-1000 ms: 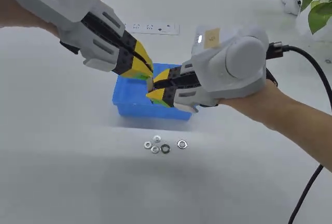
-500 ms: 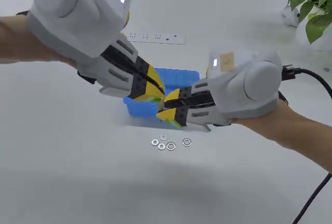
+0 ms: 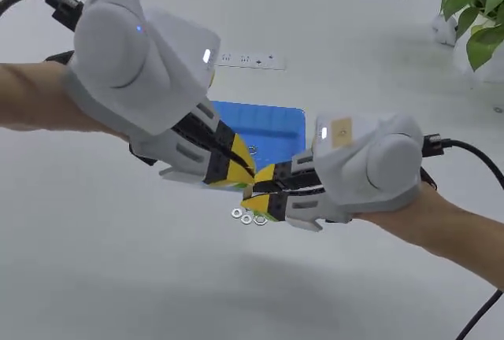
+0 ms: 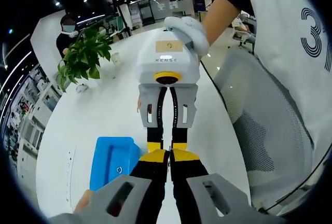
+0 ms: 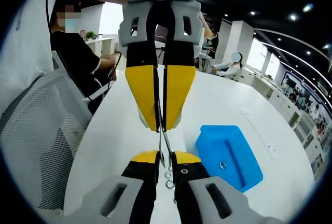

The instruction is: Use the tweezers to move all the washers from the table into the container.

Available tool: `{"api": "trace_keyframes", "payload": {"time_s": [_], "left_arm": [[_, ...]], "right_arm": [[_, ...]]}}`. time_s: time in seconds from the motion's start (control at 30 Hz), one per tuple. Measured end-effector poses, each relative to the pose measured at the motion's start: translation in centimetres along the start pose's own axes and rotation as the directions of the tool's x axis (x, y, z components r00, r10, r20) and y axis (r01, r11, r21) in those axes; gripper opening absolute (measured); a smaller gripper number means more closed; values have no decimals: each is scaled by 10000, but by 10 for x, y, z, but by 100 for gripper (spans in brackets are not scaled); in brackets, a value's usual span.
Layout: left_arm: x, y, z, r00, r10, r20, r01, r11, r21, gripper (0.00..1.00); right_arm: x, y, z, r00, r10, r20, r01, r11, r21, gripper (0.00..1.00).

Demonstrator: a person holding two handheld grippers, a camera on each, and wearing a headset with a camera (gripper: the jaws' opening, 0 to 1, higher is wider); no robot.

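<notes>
In the centre of the head view the left gripper (image 3: 242, 173) and the right gripper (image 3: 260, 194) are seen tip to tip, just in front of the blue container (image 3: 276, 123). The tweezers (image 5: 162, 141) are clamped between the left gripper's closed yellow jaws at the top of the right gripper view. Their thin legs run down between the right gripper's jaws, which are set close about them, though whether they are pressed cannot be told. Loose washers (image 5: 169, 180) are seen on the white table (image 5: 119, 130) just below the tweezer tips, and a single washer (image 5: 222, 165) lies inside the container at the lower right.
</notes>
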State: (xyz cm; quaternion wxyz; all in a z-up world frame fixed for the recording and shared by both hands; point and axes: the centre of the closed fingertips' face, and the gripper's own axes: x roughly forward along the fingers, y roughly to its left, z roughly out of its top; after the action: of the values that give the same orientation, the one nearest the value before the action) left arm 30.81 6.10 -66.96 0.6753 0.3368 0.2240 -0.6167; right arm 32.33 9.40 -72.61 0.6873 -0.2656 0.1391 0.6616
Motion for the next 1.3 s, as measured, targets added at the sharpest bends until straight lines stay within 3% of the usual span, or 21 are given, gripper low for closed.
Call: {"api": "trace_keyframes", "payload": {"time_s": [0.23, 0.5, 0.77, 1.3], "left_arm": [[4, 3, -6, 9998, 191, -36, -190, 9994, 295, 5], [14, 0, -19, 9999, -110, 18, 110, 9999, -95, 5], [20, 4, -28, 9996, -197, 194, 203, 9992, -353, 5], [23, 9, -37, 9991, -317, 271, 338, 9964, -774, 5]], "right_arm": [[6, -4, -7, 10000, -32, -29, 32, 10000, 85, 11], [15, 3, -19, 9998, 138, -127, -135, 9995, 269, 11], [19, 0, -29, 9998, 98, -168, -87, 9977, 677, 11], [30, -3, -33, 9997, 231, -110, -220, 9951, 962, 11]]}}
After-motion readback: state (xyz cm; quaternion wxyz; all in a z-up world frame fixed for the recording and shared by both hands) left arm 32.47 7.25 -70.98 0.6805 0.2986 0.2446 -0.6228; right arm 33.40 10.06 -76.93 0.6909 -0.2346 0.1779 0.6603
